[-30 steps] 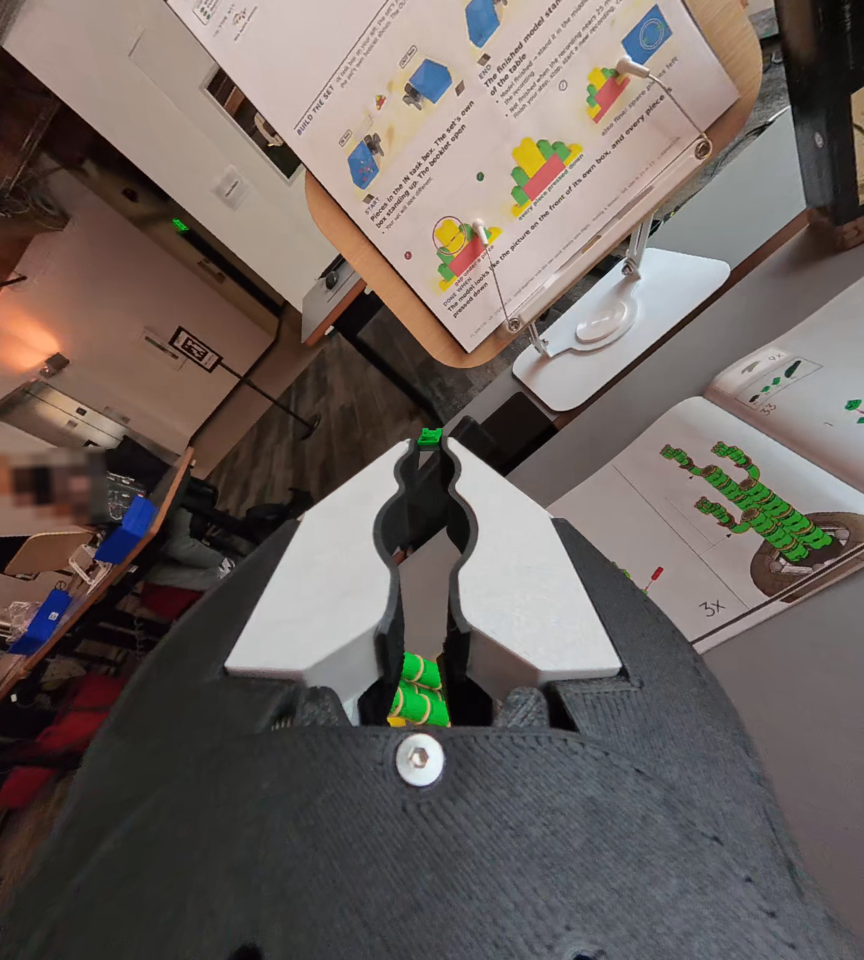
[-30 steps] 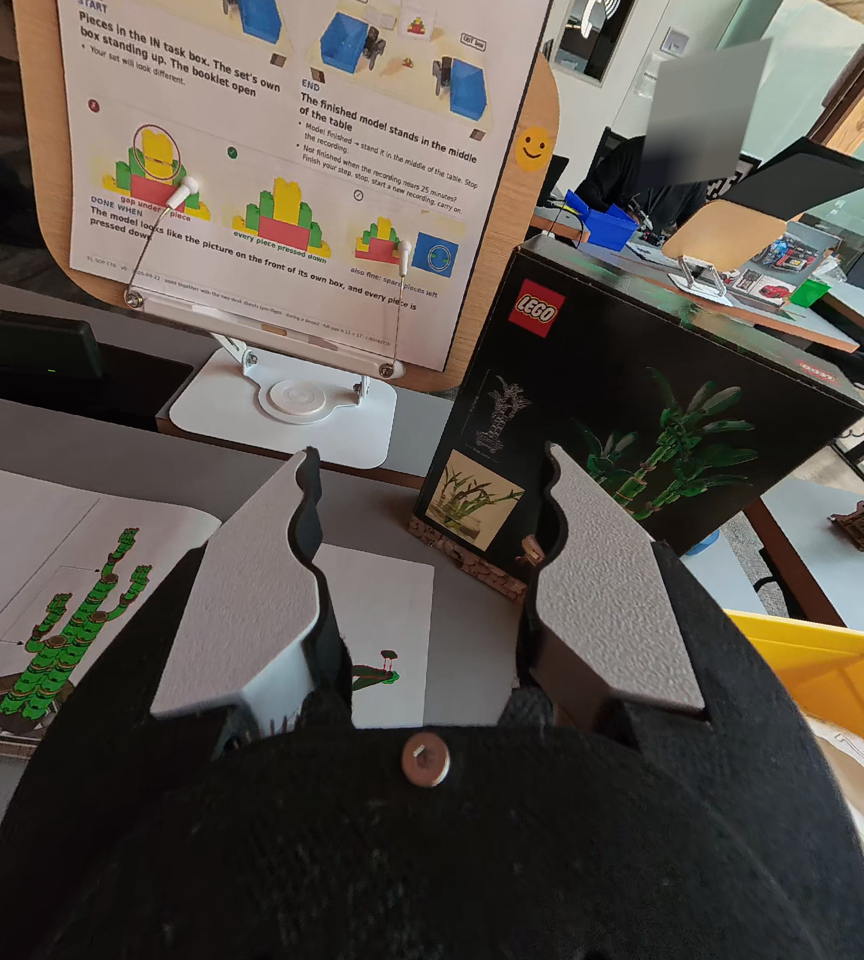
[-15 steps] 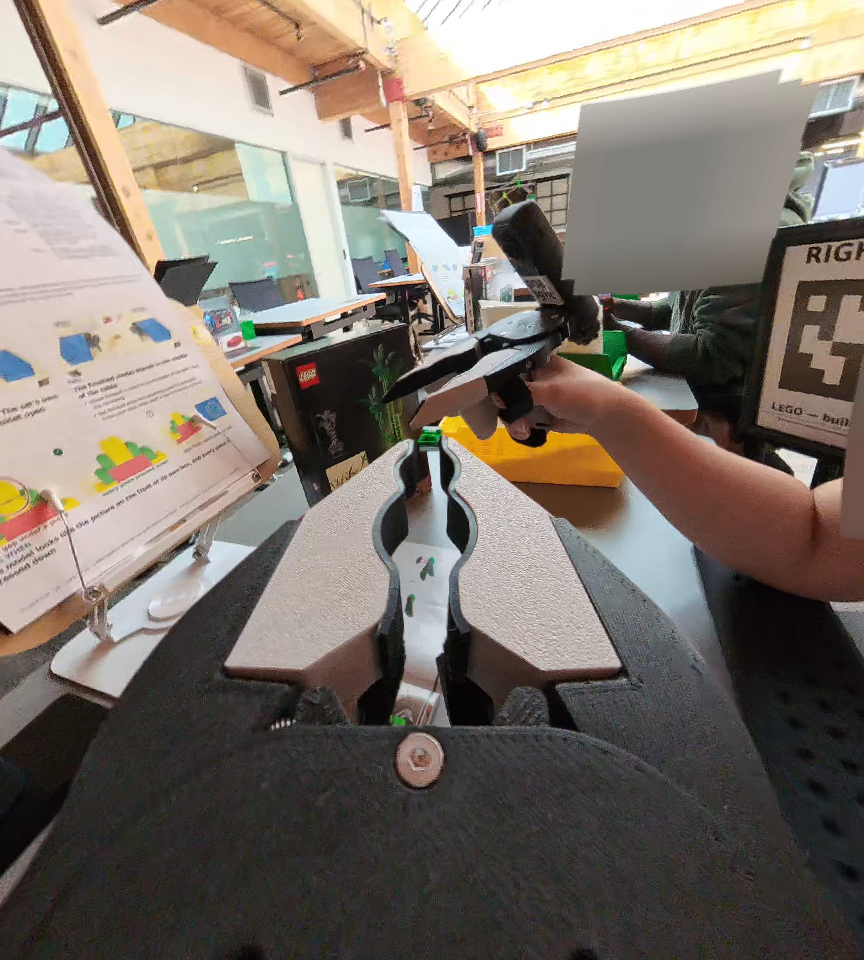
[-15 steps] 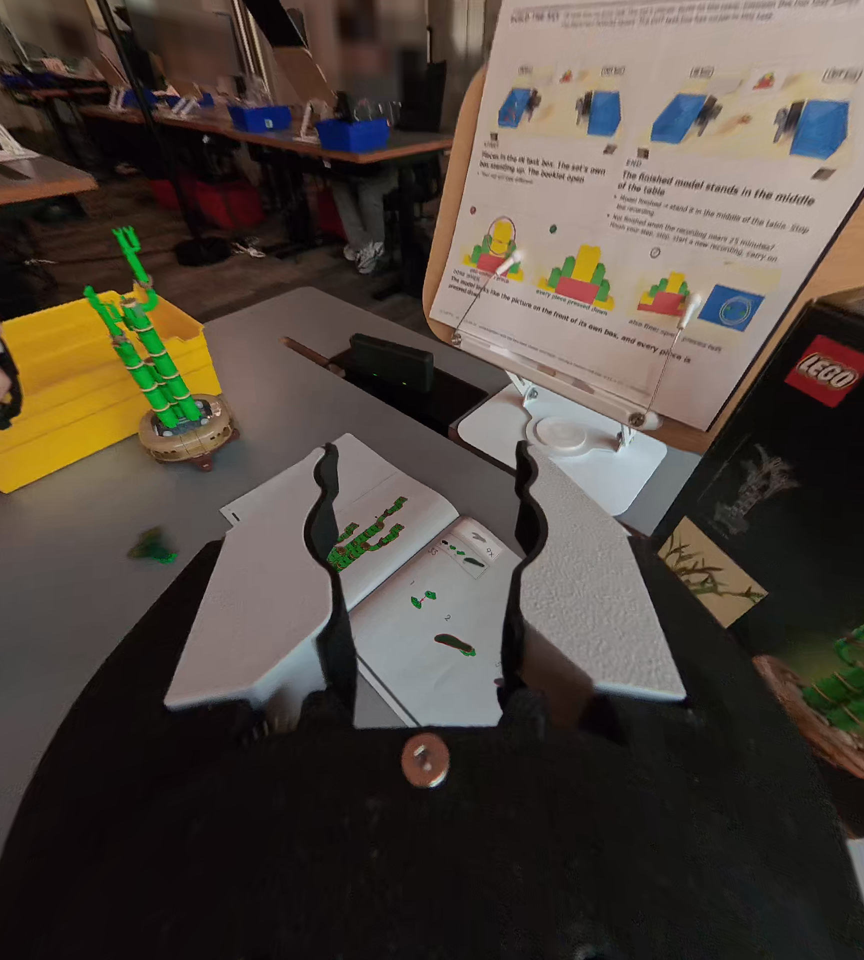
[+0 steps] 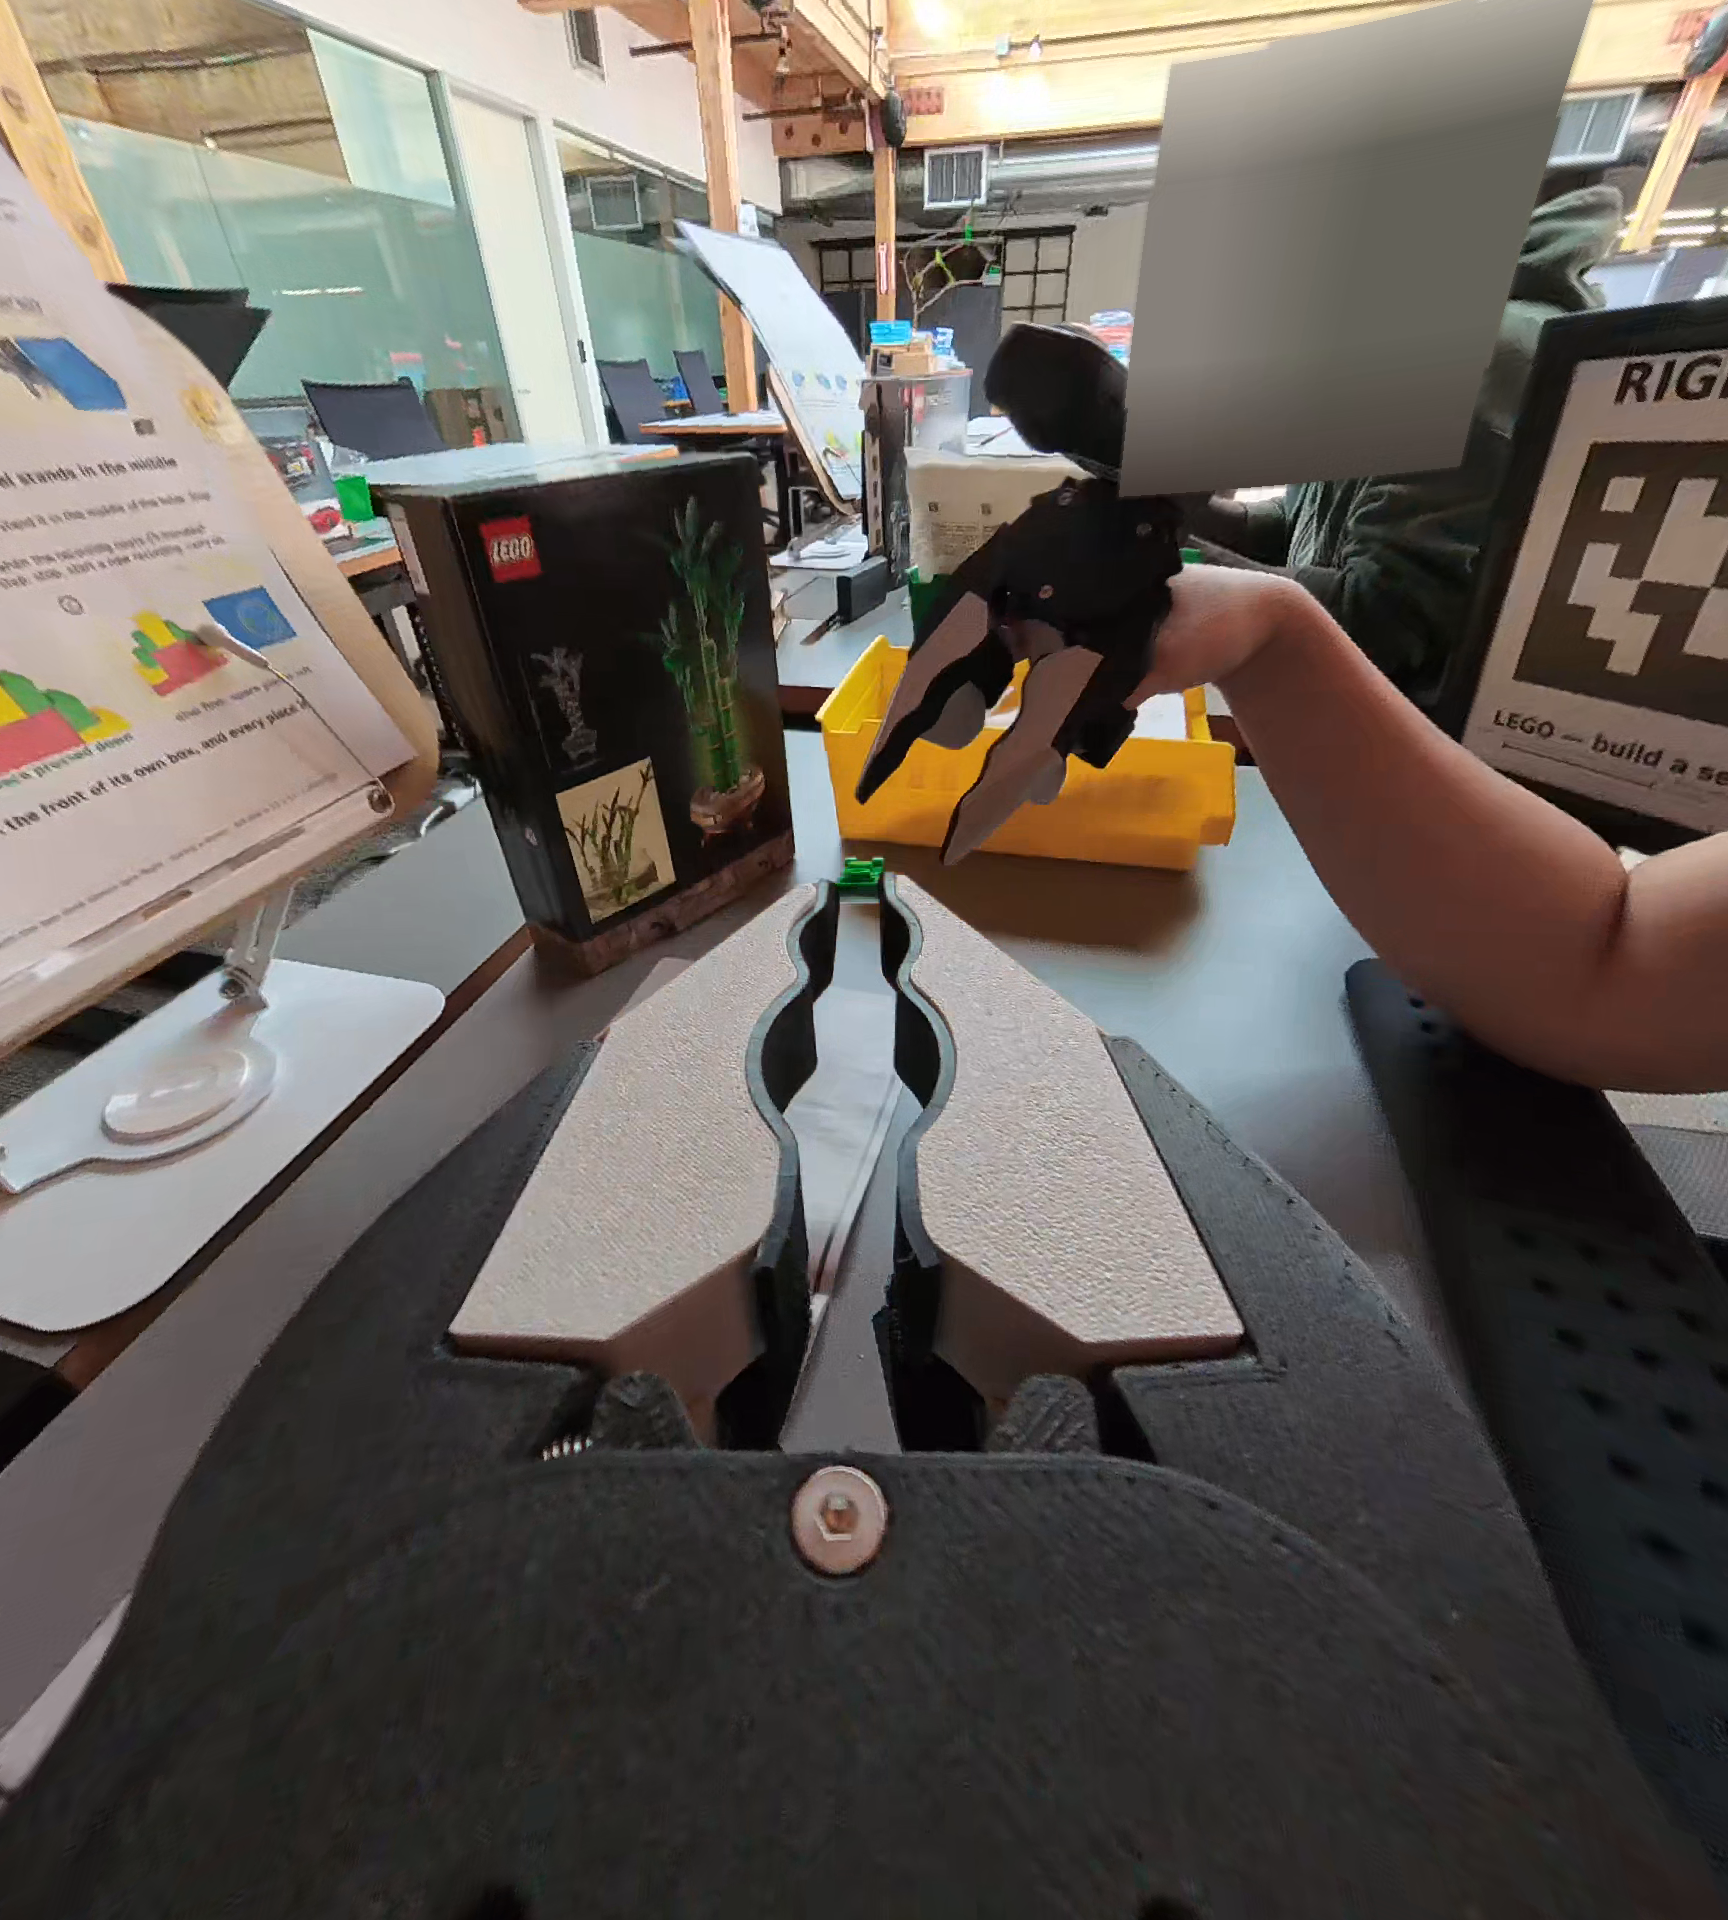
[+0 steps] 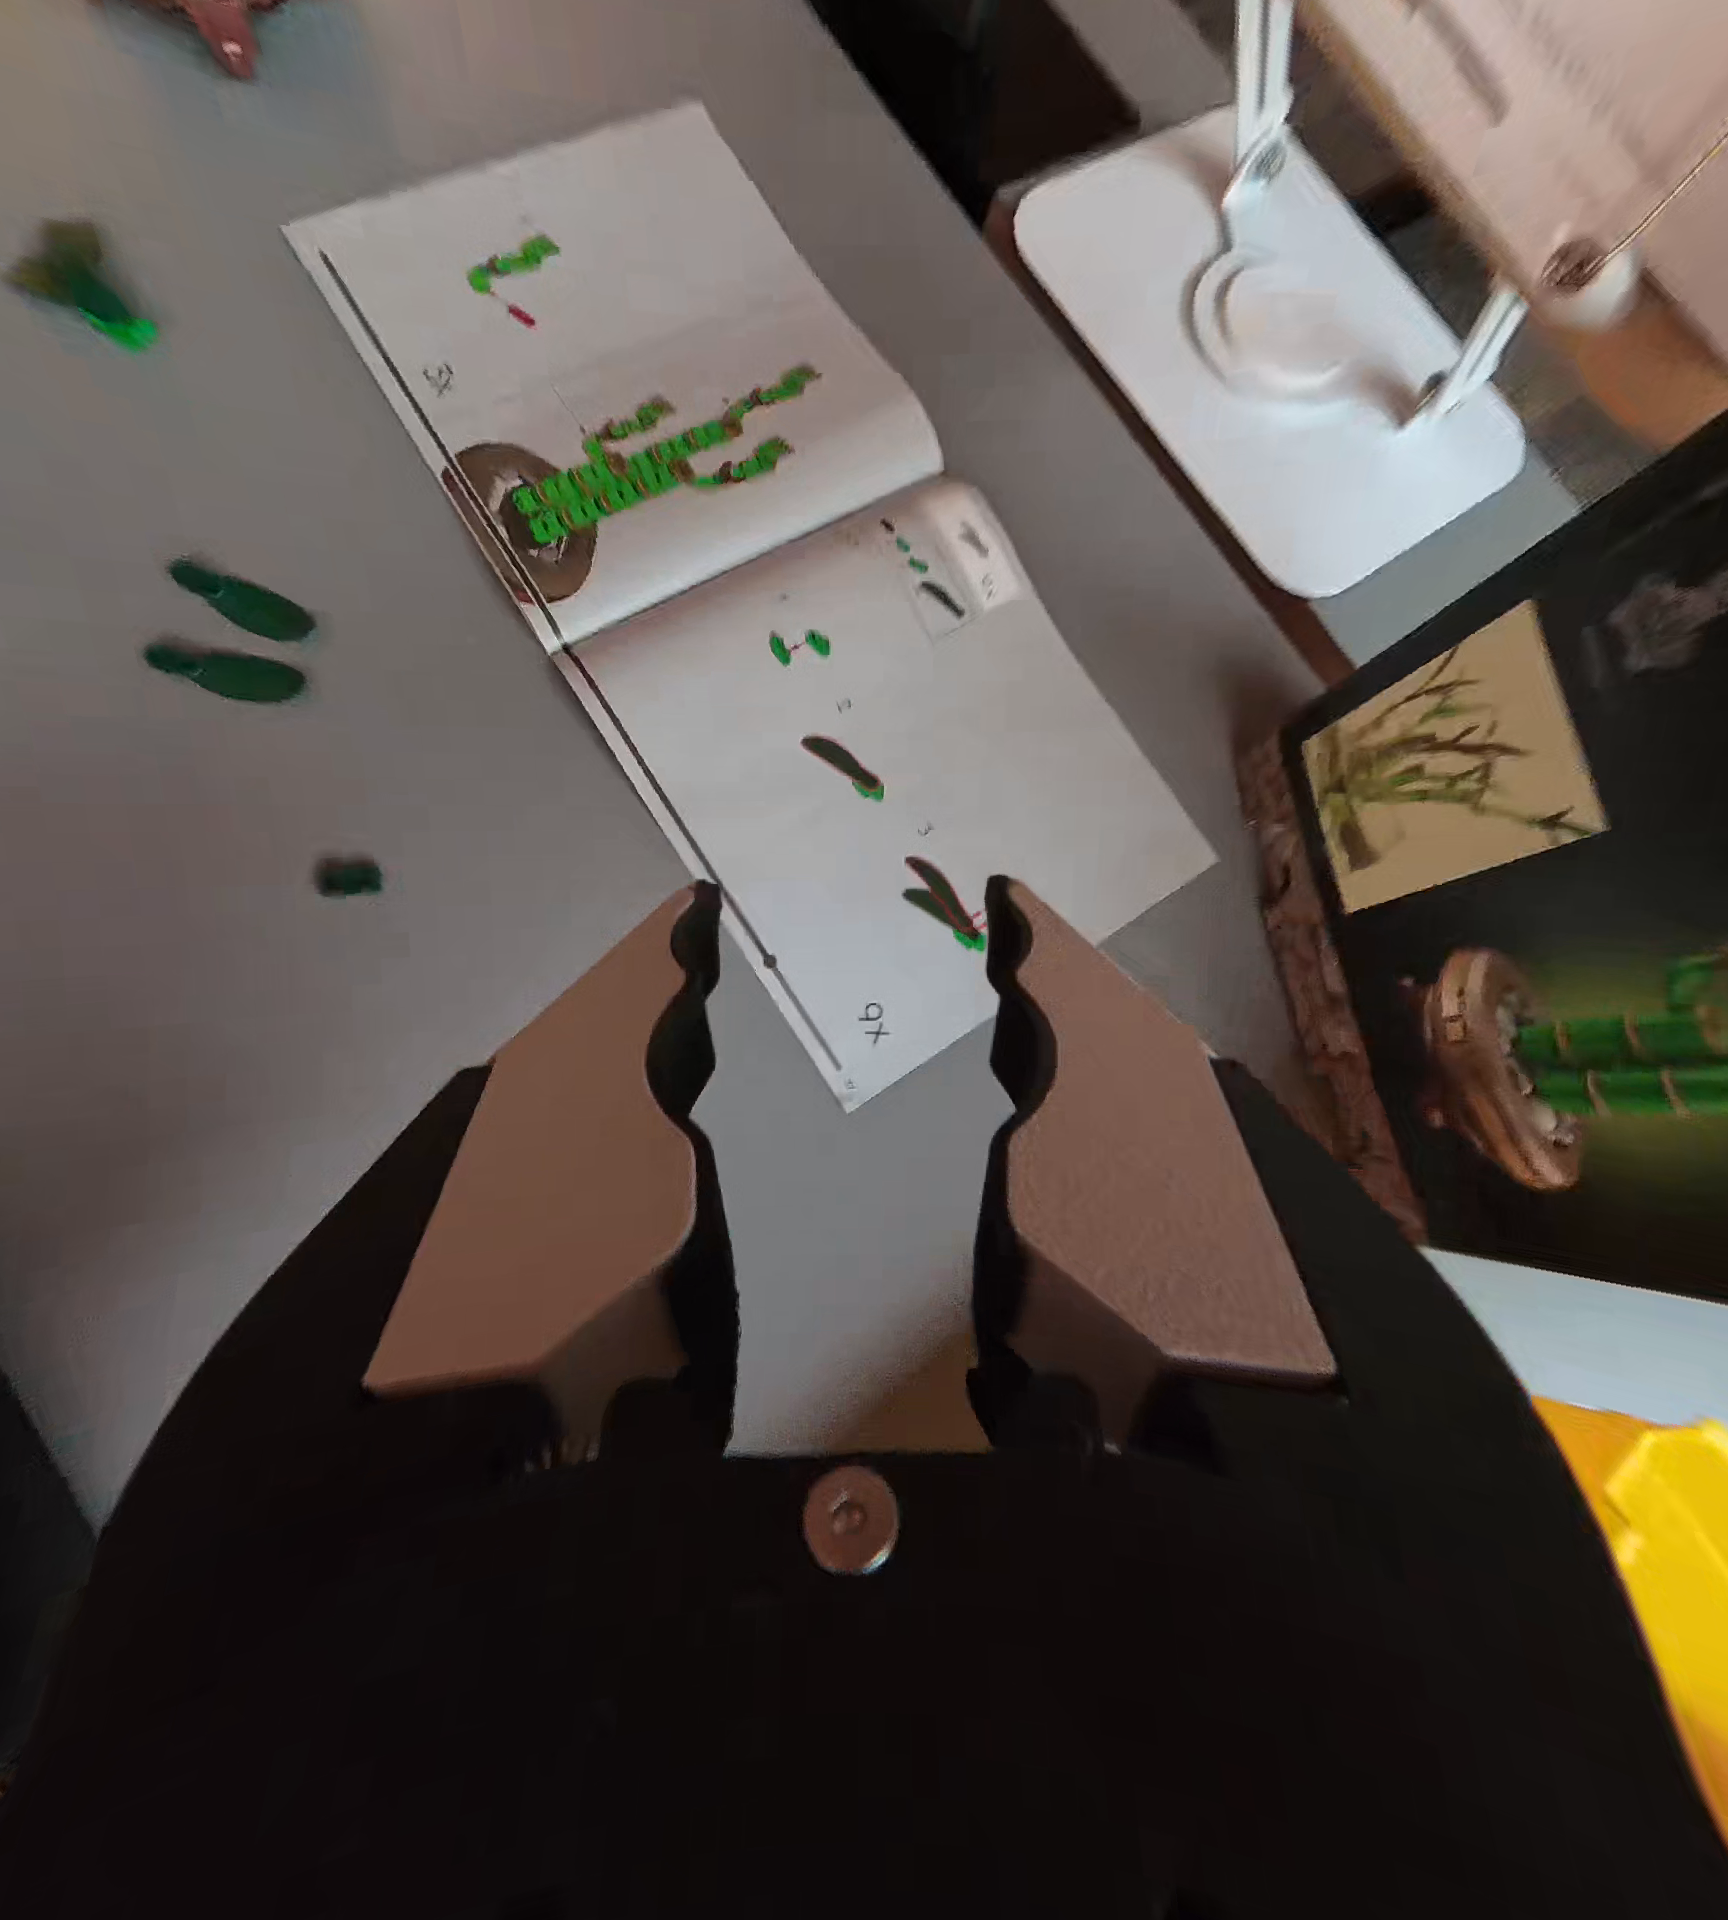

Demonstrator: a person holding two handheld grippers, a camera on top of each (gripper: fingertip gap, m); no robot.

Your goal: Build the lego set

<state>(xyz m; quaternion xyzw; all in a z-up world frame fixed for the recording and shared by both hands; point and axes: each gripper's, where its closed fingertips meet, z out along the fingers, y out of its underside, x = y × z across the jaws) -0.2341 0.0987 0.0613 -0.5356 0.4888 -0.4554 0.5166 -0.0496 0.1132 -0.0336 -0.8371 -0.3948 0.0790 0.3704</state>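
My left gripper (image 5: 858, 891) is shut on a small green lego piece (image 5: 860, 871) that sticks out at its fingertips, held above the grey table. My right gripper (image 6: 849, 904) is open and empty, pointing down over the near corner of the open instruction booklet (image 6: 735, 582). It also shows in the left wrist view (image 5: 907, 826), held by a hand in front of the yellow bin (image 5: 1036, 810). Two dark green leaf pieces (image 6: 242, 608) and a small green piece (image 6: 349, 878) lie on the table left of the booklet. Another green piece (image 6: 86, 296) lies farther off.
The black lego box (image 5: 621, 707) stands behind the booklet, also in the right wrist view (image 6: 1566, 935). An instruction sheet on a white stand (image 5: 112, 623) is at the left. A marker sign (image 5: 1670, 582) stands at the right. A brown part of the model (image 6: 231, 31) shows at the top edge. The model (image 6: 231, 31) is about 30 cm from my left fingertips.
My right gripper has tipped down from looking across the table to looking down on the booklet. My left gripper has turned slightly and still holds the green piece.
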